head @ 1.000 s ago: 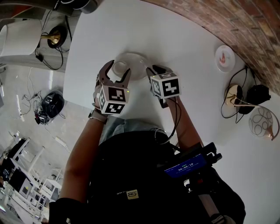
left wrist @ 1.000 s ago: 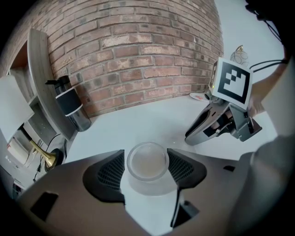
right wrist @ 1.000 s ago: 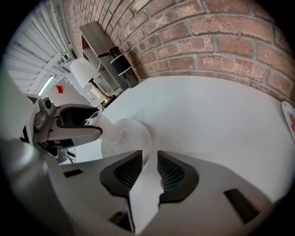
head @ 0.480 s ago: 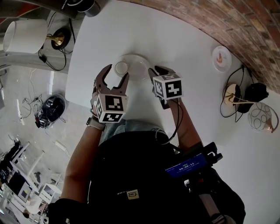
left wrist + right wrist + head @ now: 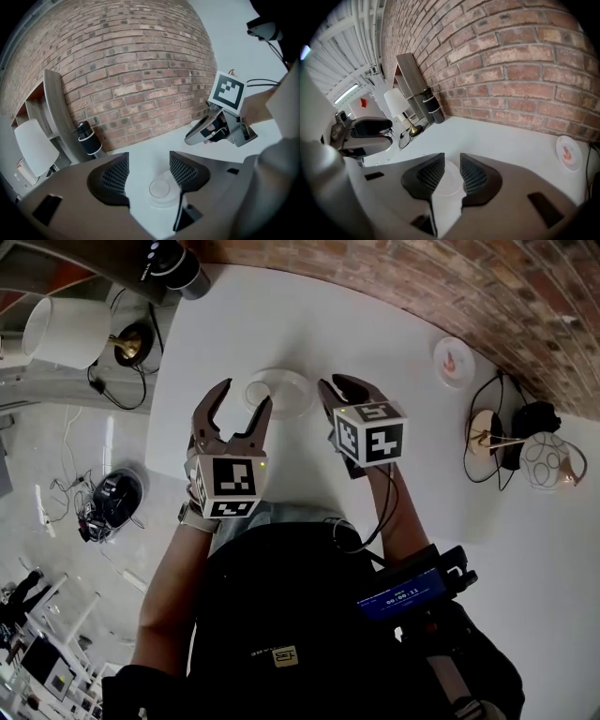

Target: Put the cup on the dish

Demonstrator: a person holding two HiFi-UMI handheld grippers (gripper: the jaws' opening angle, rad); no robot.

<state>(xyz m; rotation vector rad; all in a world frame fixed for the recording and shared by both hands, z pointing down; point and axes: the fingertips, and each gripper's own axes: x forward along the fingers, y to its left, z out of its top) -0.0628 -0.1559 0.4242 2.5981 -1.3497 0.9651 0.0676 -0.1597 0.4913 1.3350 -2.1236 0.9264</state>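
Observation:
A small white cup [image 5: 260,389] stands on the left part of a white dish [image 5: 289,396] on the white table [image 5: 394,334]. My left gripper [image 5: 242,399] is open just short of the dish's near-left edge, holding nothing. In the left gripper view the cup [image 5: 159,188] and dish [image 5: 164,202] show low between the wide-apart jaws of the left gripper [image 5: 149,168]. My right gripper [image 5: 337,382] hovers at the dish's right side, its jaws a narrow gap apart and empty. In the right gripper view the dish [image 5: 449,183] shows through the gap of the right gripper [image 5: 452,171].
A black bottle [image 5: 174,264] stands at the far left corner by the brick wall [image 5: 450,277]. A small plate [image 5: 455,362] with something pink lies to the right, with cables and a round ornament [image 5: 549,465] beyond. A lamp [image 5: 61,329] stands off the table's left edge.
Both grippers have drawn back from the dish toward the person. The left gripper's open jaws, earlier around the cup, are now clear of it; the cup stays on the dish.

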